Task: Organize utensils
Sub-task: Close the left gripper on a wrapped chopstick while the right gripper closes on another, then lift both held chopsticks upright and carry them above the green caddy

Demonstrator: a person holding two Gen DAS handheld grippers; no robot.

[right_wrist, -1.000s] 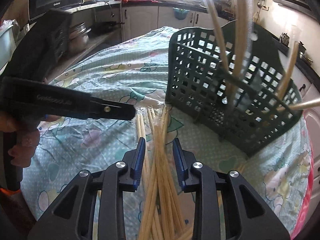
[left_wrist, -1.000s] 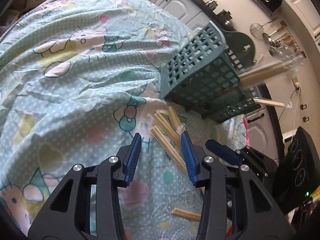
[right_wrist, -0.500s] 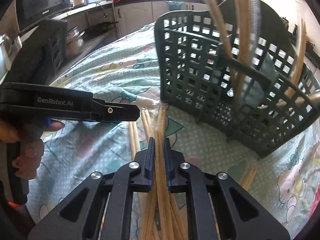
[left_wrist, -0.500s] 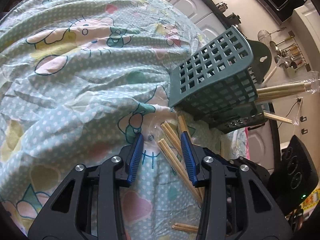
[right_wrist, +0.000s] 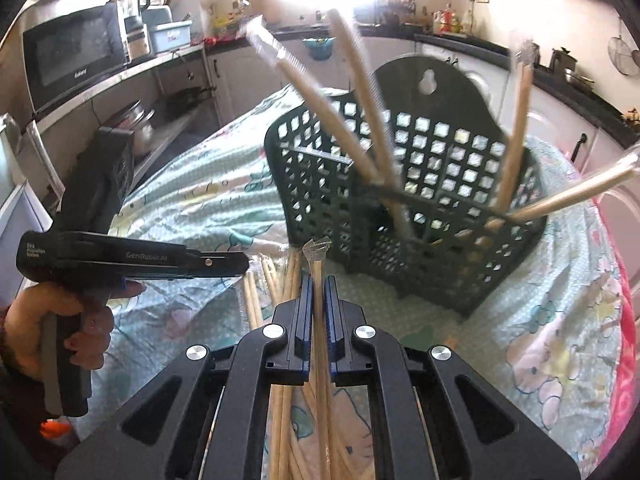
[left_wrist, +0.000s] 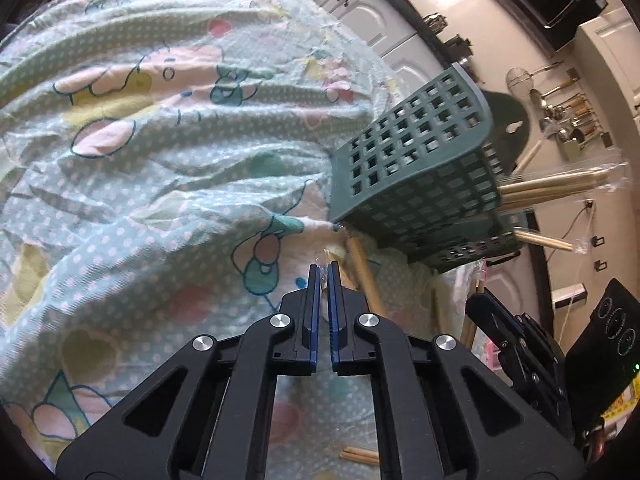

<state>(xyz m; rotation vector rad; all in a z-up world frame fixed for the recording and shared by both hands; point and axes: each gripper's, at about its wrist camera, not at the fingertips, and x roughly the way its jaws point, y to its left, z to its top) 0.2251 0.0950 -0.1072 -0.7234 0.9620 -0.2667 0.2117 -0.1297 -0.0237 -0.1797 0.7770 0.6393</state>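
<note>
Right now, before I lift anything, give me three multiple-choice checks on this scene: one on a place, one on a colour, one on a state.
1. Where do the loose wrapped wooden chopsticks lie?
A. On the patterned cloth in front of the basket
B. On the kitchen counter
C. On top of the microwave

2. What colour is the perforated plastic utensil basket?
A. White
B. Dark green
C. Red

3. What is between the right gripper jaws?
A. Nothing
B. The basket's rim
C. One plastic-wrapped pair of chopsticks

Answers:
1. A: the bundle rests on the cartoon-print cloth, its tips just short of the basket's base.
2. B: its grid walls and arched back plate are dark green in both views.
3. C: the blue-padded jaws are shut on the wrapped pair, whose tip sticks out ahead of them.
</note>
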